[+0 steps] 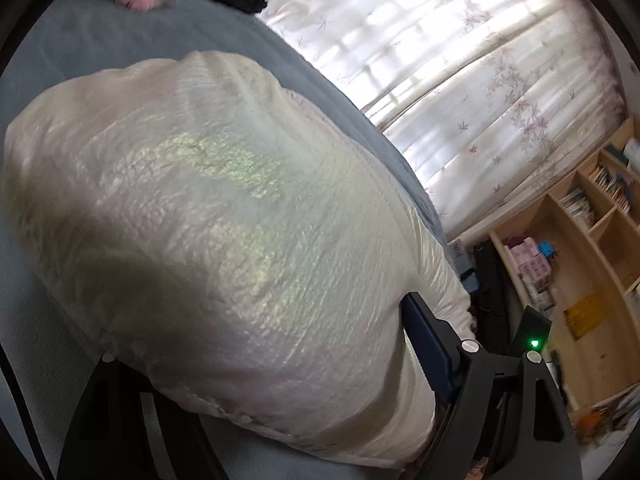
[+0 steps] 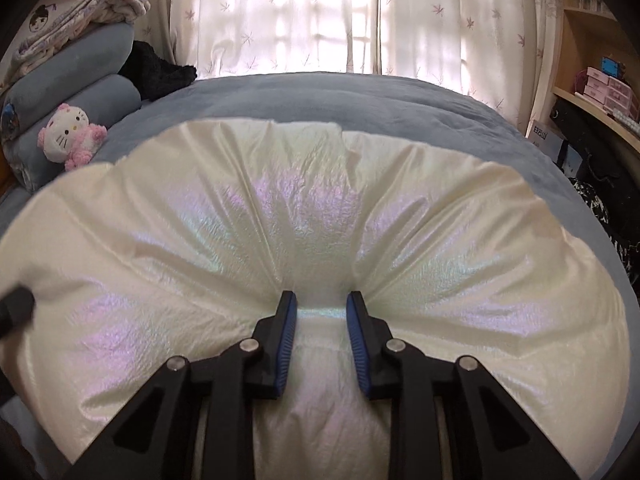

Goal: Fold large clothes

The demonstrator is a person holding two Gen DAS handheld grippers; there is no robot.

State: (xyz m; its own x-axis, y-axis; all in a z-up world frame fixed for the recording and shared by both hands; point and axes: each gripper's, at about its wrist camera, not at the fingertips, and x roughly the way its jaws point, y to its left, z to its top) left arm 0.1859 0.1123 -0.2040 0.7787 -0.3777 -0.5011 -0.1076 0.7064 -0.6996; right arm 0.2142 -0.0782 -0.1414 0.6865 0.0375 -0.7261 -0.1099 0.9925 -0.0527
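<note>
A puffy white jacket (image 2: 320, 208) with a pearly sheen lies spread on the blue-grey bed (image 2: 360, 96). My right gripper (image 2: 321, 300) points down into its near middle. A ridge of fabric is pinched between the blue pads (image 2: 289, 320), and creases fan out from them. In the left wrist view the jacket (image 1: 208, 208) bulges across the whole span of my left gripper (image 1: 260, 328). Its right finger (image 1: 428, 344) presses the jacket's side, and cloth hides the left finger. A black part of the left gripper (image 2: 16, 306) shows at the jacket's left edge.
Rolled blue-grey bedding (image 2: 72, 68), a folded blanket (image 2: 80, 8), a pink-and-white plush toy (image 2: 68, 136) and a black garment (image 2: 160, 68) sit at the head of the bed. Curtains (image 2: 320, 16) hang behind it. Wooden shelves (image 1: 580, 240) with books and boxes stand on the right.
</note>
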